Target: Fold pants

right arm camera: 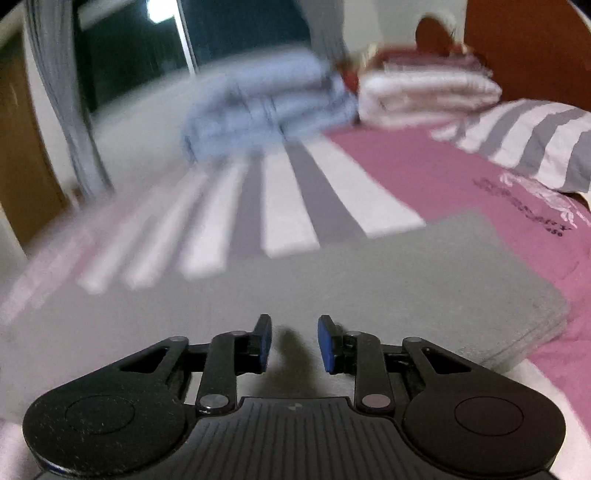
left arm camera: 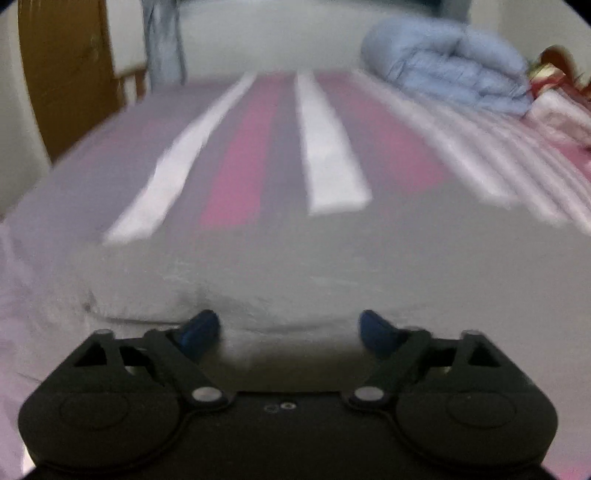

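Observation:
The grey pants (left arm camera: pixel 303 254) lie folded flat on the striped bed, with a thick rounded fold along their near edge. My left gripper (left arm camera: pixel 288 328) hovers right at that edge, its blue pads (left arm camera: pixel 201 326) spread wide and pressing on nothing. In the right wrist view the same grey pants (right arm camera: pixel 406 280) form a layered rectangle whose stacked edges show at the right. Over its near part my right gripper (right arm camera: pixel 295 343) stands with a narrow gap between its blue pads (right arm camera: pixel 327 345). Nothing is between them, and their shadow falls on the cloth.
The bed sheet (left arm camera: pixel 328 147) has pink, white and grey stripes. A folded blue quilt (left arm camera: pixel 454 62) and a pink-white quilt (right arm camera: pixel 424 92) lie at the far end, beside a striped pillow (right arm camera: pixel 535 140). A wooden door (left arm camera: pixel 66 70), a curtain (right arm camera: pixel 59 92) and a dark window (right arm camera: pixel 240 33) stand beyond.

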The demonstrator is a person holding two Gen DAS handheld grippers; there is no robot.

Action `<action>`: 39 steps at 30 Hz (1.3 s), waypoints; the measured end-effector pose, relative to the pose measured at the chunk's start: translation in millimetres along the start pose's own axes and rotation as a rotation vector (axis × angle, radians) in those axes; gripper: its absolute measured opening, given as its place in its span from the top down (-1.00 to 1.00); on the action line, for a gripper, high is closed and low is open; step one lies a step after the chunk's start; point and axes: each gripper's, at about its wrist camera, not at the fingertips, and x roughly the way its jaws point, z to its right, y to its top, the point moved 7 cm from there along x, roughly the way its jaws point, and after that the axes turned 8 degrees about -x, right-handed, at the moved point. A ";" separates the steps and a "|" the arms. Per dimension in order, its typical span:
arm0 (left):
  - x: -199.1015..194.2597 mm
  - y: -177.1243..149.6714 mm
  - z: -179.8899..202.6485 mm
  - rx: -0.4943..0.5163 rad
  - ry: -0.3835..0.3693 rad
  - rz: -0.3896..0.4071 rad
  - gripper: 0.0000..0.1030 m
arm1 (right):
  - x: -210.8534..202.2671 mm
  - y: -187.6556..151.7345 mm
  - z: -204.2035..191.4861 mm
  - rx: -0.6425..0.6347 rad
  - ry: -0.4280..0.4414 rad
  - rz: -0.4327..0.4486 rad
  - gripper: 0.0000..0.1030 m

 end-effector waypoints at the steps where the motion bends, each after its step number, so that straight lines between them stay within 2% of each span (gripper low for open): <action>1: 3.5 0.1 -4.7 -0.017 -0.005 0.016 -0.76 | 2.9 1.4 7.1 0.020 0.005 0.002 0.47; 2: 3.3 0.9 -9.0 -0.029 0.001 0.020 -0.75 | 0.5 4.6 15.5 0.037 -0.020 0.016 0.47; 3: -2.4 -0.1 -12.5 -0.036 0.007 0.030 -0.64 | -8.3 7.5 25.8 0.043 -0.084 0.049 0.47; 4: -12.3 -0.3 -15.2 -0.049 0.011 0.057 -0.59 | -19.7 8.2 36.0 0.064 -0.106 0.084 0.47; 6: -40.8 -3.3 -20.7 -0.083 0.011 0.148 -0.79 | -48.0 1.9 61.2 0.177 -0.065 0.160 0.47; 8: -67.5 -9.2 -28.0 -0.138 0.021 0.232 -0.84 | -73.4 -10.3 91.9 0.306 -0.060 0.217 0.47; 9: -79.2 -18.0 -30.5 -0.165 0.011 0.259 -0.87 | -84.8 -19.9 111.6 0.416 -0.046 0.241 0.46; 10: -86.7 -25.4 -29.9 -0.184 0.015 0.277 -0.87 | -91.6 -30.5 132.1 0.542 -0.021 0.259 0.38; 11: -94.8 -34.6 -31.4 -0.207 0.029 0.300 -0.88 | -95.2 -39.7 146.7 0.643 0.006 0.268 -0.02; 13: -104.2 -43.5 -32.8 -0.245 0.030 0.315 -0.88 | -100.7 -50.8 164.2 0.781 0.048 0.294 -0.37; 15: -113.1 -54.8 -32.9 -0.284 0.029 0.340 -0.88 | -97.8 -53.5 166.4 0.842 0.110 0.292 -0.36; 17: -117.2 -62.1 -33.2 -0.293 0.027 0.334 -0.88 | -91.6 -53.2 164.9 0.854 0.118 0.255 -0.36; 18: -116.3 -65.5 -34.0 -0.292 0.030 0.321 -0.88 | -87.8 -51.8 164.9 0.857 0.120 0.243 -0.34; 20: -114.6 -72.5 -38.6 -0.294 0.044 0.300 -0.88 | -79.3 -49.9 165.1 0.868 0.108 0.201 -0.07; 21: -113.6 -75.2 -42.9 -0.307 0.054 0.290 -0.88 | -74.5 -49.5 165.2 0.878 0.115 0.185 -0.05; 23: -109.9 -79.0 -55.5 -0.376 0.059 0.265 -0.88 | -67.5 -50.1 165.1 0.878 0.111 0.157 0.06; 27: -101.9 -85.7 -76.9 -0.488 0.056 0.245 -0.88 | -51.7 -48.6 168.4 0.876 0.118 0.131 0.13; 30: -99.5 -88.2 -83.3 -0.520 0.049 0.234 -0.88 | -43.6 -46.4 165.2 0.822 0.101 0.111 0.18; 31: -99.1 -88.2 -83.3 -0.518 0.051 0.231 -0.88 | -39.0 -45.7 164.5 0.804 0.089 0.100 0.29; 32: -99.6 -88.5 -83.0 -0.514 0.054 0.229 -0.88 | -35.3 -45.7 163.6 0.788 0.077 0.091 0.49; 34: -99.3 -88.4 -82.9 -0.510 0.059 0.228 -0.88 | -29.5 -47.3 161.4 0.768 0.093 0.075 0.74; 36: -99.4 -88.1 -83.3 -0.519 0.057 0.232 -0.88 | -33.8 -43.5 157.0 0.726 0.088 0.077 0.76; 39: -102.6 -88.0 -86.0 -0.537 0.066 0.250 -0.88 | -49.8 -34.2 147.4 0.686 0.083 0.135 0.77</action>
